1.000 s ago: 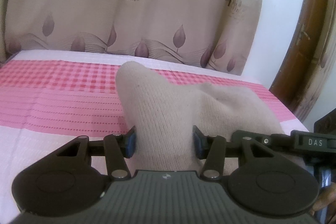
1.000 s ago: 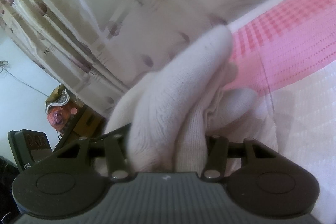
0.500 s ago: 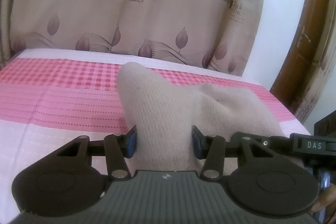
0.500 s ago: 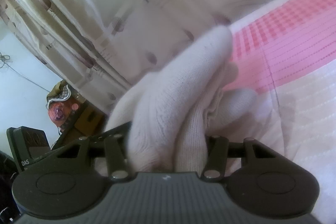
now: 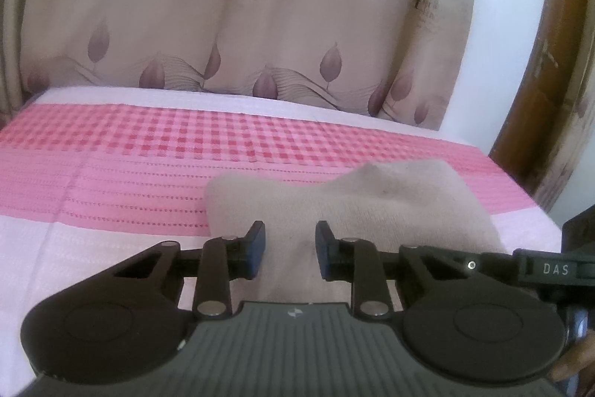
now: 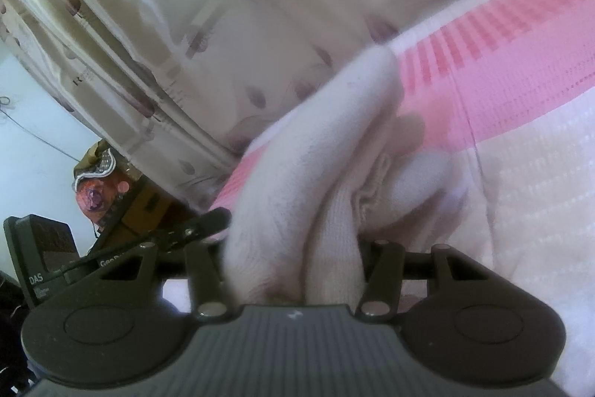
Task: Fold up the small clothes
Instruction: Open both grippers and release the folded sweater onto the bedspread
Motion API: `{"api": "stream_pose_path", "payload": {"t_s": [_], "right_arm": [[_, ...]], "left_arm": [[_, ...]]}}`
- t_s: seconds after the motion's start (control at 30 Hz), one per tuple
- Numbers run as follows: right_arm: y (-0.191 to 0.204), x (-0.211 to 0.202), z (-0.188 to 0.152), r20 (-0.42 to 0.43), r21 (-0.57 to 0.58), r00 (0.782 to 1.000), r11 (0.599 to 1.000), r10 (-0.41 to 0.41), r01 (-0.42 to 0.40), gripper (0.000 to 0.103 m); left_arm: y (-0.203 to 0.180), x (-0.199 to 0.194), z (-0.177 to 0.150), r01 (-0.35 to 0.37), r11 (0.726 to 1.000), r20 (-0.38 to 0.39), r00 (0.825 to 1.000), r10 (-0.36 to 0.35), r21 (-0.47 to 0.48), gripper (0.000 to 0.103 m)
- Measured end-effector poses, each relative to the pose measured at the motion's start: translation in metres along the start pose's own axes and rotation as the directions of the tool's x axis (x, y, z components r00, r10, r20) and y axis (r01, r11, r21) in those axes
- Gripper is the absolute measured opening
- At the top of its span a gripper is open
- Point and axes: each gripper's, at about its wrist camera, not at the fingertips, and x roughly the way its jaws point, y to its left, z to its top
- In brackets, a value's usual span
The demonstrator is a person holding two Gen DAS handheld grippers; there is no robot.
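One sock (image 5: 372,207), doubled rightward (image 6: 297,211)

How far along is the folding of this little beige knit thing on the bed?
Done: nothing looks folded flat yet. In hand: the beige knit garment is bunched between both grippers; the left gripper has it between its jaws, which are closing, and the right gripper is clamped on a thick bundle of it. Left: laying it on the pink bedspread, folding it and letting go.
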Motion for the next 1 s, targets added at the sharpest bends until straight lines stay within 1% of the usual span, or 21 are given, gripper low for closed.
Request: {"api": "stream_pose_path", "payload": {"t_s": [0.03,0.07,0.1,0.13,0.17,0.2,0.23,0.37,0.43,0.47,0.5,0.57,0.6,0.7,0.73,0.77,0.83,0.9,0.97,1.0], "right_arm": [[0.000,0.000,-0.001,-0.001,-0.011,1.000,1.000,-0.011,0.011,0.053],[-0.001,0.000,-0.001,-0.003,-0.023,1.000,1.000,-0.020,0.020,0.053],[-0.002,0.000,-0.002,-0.007,-0.032,1.000,0.999,-0.028,0.028,0.053],[-0.002,0.000,-0.002,-0.010,-0.038,0.999,0.999,-0.039,0.039,0.053],[-0.002,-0.001,-0.003,-0.013,-0.049,0.999,0.997,-0.052,0.052,0.053],[-0.001,-0.001,-0.004,-0.015,-0.067,0.998,0.995,-0.068,0.067,0.054],[0.000,-0.001,-0.006,-0.017,-0.088,0.996,0.993,-0.085,0.083,0.055],[0.005,-0.003,-0.014,-0.009,-0.172,0.983,0.969,-0.184,0.180,0.064],[0.009,-0.006,-0.021,0.022,-0.226,0.972,0.946,-0.235,0.233,0.068],[0.011,-0.007,-0.024,0.037,-0.251,0.965,0.932,-0.260,0.261,0.073],[0.013,-0.009,-0.028,0.057,-0.269,0.957,0.919,-0.284,0.289,0.075],[0.018,-0.017,-0.034,0.112,-0.297,0.941,0.893,-0.320,0.339,0.080],[0.021,-0.020,-0.037,0.138,-0.309,0.933,0.880,-0.333,0.360,0.080],[0.035,-0.036,-0.048,0.234,-0.331,0.895,0.835,-0.379,0.440,0.081],[0.040,-0.043,-0.051,0.270,-0.337,0.883,0.822,-0.383,0.460,0.082],[0.046,-0.049,-0.055,0.301,-0.345,0.873,0.810,-0.383,0.474,0.089],[0.057,-0.061,-0.062,0.369,-0.356,0.846,0.782,-0.385,0.511,0.098],[0.066,-0.073,-0.069,0.429,-0.359,0.826,0.770,-0.367,0.528,0.099],[0.073,-0.081,-0.073,0.469,-0.359,0.806,0.756,-0.361,0.548,0.101],[0.076,-0.084,-0.075,0.492,-0.355,0.792,0.746,-0.363,0.563,0.101]], "left_arm": [[-0.001,0.000,-0.001,-0.002,1.000,0.001,1.000,0.002,0.010,0.028],[-0.003,-0.001,-0.002,-0.003,1.000,0.000,1.000,0.003,0.017,0.031],[-0.004,-0.001,-0.003,-0.004,1.000,-0.001,1.000,0.004,0.021,0.035],[-0.004,-0.001,-0.005,-0.010,1.000,-0.001,1.000,0.010,0.023,0.042],[-0.005,-0.002,-0.006,-0.012,1.000,-0.002,1.000,0.012,0.026,0.045],[-0.005,-0.002,-0.008,-0.007,1.000,-0.003,1.000,0.007,0.028,0.052],[-0.006,-0.003,-0.009,-0.008,1.000,0.001,1.000,0.008,0.031,0.058],[-0.011,-0.005,-0.015,-0.032,0.998,0.011,0.999,0.032,0.061,0.067],[-0.014,-0.007,-0.018,-0.053,0.996,0.021,0.998,0.052,0.072,0.077],[-0.015,-0.008,-0.019,-0.064,0.995,0.027,0.998,0.062,0.079,0.079],[-0.017,-0.009,-0.021,-0.070,0.994,0.035,0.997,0.067,0.085,0.083],[-0.020,-0.010,-0.023,-0.081,0.992,0.045,0.996,0.077,0.093,0.086],[-0.021,-0.011,-0.025,-0.092,0.991,0.049,0.995,0.087,0.096,0.089],[-0.027,-0.016,-0.028,-0.110,0.988,0.082,0.992,0.101,0.112,0.094],[-0.029,-0.018,-0.029,-0.115,0.986,0.094,0.990,0.104,0.117,0.097],[-0.031,-0.020,-0.029,-0.119,0.986,0.107,0.989,0.106,0.120,0.098],[-0.035,-0.025,-0.030,-0.123,0.984,0.136,0.985,0.105,0.126,0.100],[-0.040,-0.031,-0.031,-0.153,0.979,0.173,0.976,0.129,0.136,0.103],[-0.047,-0.037,-0.032,-0.192,0.969,0.221,0.963,0.156,0.154,0.103],[-0.050,-0.041,-0.032,-0.207,0.964,0.241,0.956,0.164,0.165,0.103]]}}
